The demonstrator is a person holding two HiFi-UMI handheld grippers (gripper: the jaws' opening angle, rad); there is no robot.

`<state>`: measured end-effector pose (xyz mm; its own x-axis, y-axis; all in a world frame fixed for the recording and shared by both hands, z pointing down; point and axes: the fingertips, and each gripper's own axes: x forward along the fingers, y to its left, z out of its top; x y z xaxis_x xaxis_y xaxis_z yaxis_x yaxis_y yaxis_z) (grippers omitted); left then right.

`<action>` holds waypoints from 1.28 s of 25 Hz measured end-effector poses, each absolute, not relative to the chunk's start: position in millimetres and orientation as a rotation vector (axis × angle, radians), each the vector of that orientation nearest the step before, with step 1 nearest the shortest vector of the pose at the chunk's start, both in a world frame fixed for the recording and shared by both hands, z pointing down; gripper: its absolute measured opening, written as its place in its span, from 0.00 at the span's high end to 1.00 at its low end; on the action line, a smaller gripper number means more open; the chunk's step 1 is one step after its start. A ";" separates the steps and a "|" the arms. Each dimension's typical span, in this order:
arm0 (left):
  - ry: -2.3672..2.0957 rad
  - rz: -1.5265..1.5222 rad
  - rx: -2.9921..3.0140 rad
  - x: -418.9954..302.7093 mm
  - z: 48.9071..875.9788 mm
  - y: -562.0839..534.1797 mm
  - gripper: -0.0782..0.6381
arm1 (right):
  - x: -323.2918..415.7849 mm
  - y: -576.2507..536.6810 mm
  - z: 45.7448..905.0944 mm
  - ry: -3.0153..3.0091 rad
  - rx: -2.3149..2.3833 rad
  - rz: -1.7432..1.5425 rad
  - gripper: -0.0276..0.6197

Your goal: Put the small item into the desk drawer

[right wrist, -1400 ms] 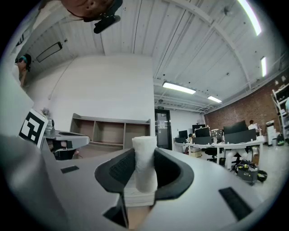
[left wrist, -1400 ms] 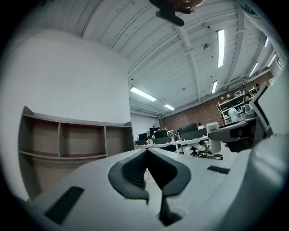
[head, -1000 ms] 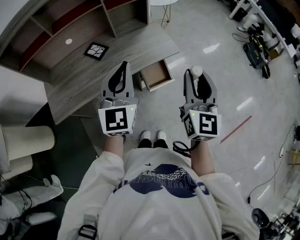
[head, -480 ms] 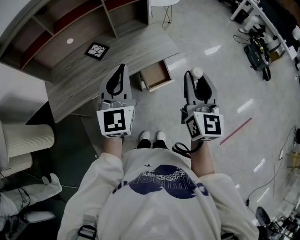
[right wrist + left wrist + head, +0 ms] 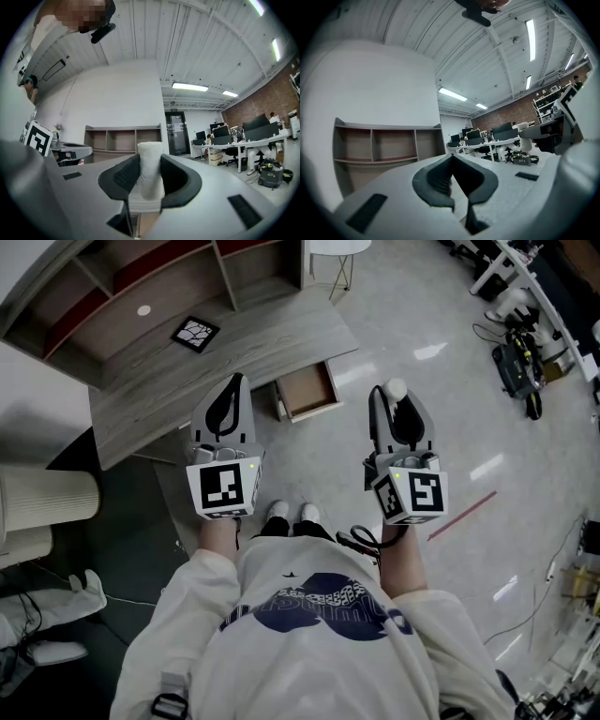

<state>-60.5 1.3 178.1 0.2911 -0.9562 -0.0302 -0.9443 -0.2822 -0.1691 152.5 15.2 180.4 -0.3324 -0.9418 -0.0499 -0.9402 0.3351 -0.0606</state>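
From where I sit, the biggest thing ahead of both tools is the pale grey wood-grain desk (image 5: 187,381), lying forward of the left gripper (image 5: 452,159) and well below its level line. Its shallow drawer with the brown wooden floor (image 5: 311,388) stands pulled out from the desk's edge, ahead of and between the two tools. It is a little nearer the left tool's tip and off to the left of the right gripper (image 5: 394,397), and it looks bare inside. The left gripper's jaws meet at their tips with nothing in them, so that tool is clenched and idle. The right gripper is grasping the small white cylinder with a rough, cloth-like surface (image 5: 151,159), which stands upright between the dark pads with its top poking above them. Both pads press its sides. I judge this to be the carry step: the item is in hand, the drawer is already open, and nothing has been placed yet. My next move calls for swinging the right tool leftward and forward over the drawer and bringing it down low inside the walls. I would part the jaws only once the cylinder sits close to the drawer floor, so it does not topple or roll out.
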 end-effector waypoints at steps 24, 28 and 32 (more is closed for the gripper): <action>1.778 -0.211 -2.505 -71.9 275.7 -83.1 0.88 | 102.8 -102.5 336.3 2.948 -1.692 -0.015 0.76; 1.780 -0.243 -2.530 -77.5 292.9 -94.5 0.88 | 93.0 -124.1 382.6 3.096 -1.680 0.018 0.76; 1.803 -0.265 -2.552 -82.9 312.3 -104.5 0.88 | 85.5 -142.4 429.6 3.211 -1.657 -0.026 0.76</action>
